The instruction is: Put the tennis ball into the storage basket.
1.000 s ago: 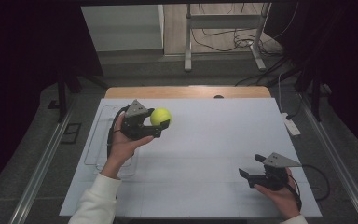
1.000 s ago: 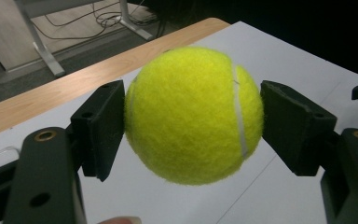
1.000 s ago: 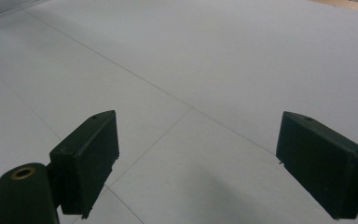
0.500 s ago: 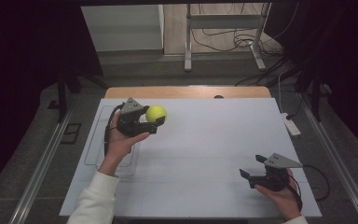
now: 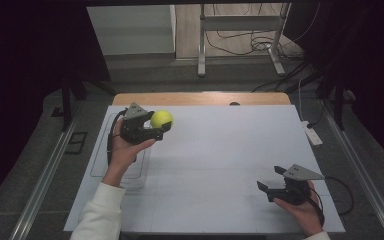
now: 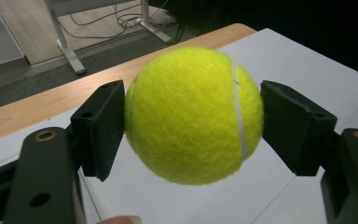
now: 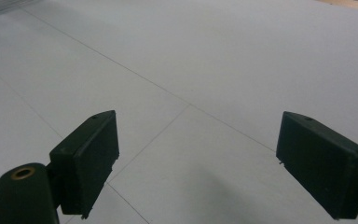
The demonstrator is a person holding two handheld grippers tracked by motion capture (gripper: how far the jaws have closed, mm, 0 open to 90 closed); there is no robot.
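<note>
The left gripper point(image 5: 156, 131) is up in the air over the left side of the white table point(image 5: 220, 150). Its two black jaws are squeezed on a yellow tennis ball point(image 5: 162, 119), one jaw on each side. In the left gripper view the ball point(image 6: 193, 114) sits right in the middle of the left gripper point(image 6: 193, 116), and both pads press on its fuzzy skin. A white line curves down the right part of the ball. The ball is off the table and does not touch it. The person's left hand point(image 5: 125, 150) holds this gripper from below, and a white sleeve point(image 5: 100, 215) covers the arm.

The right gripper point(image 5: 272, 180) is low by the near right corner of the table, well apart from the ball. The right hand point(image 5: 302, 210) holds it. Its jaws are wide apart with nothing between them. In the right gripper view the right gripper point(image 7: 196, 163) points at the bare white top, which has thin lines across it.

A flat see-through tray point(image 5: 102, 167) lies on the table under the left arm
</note>
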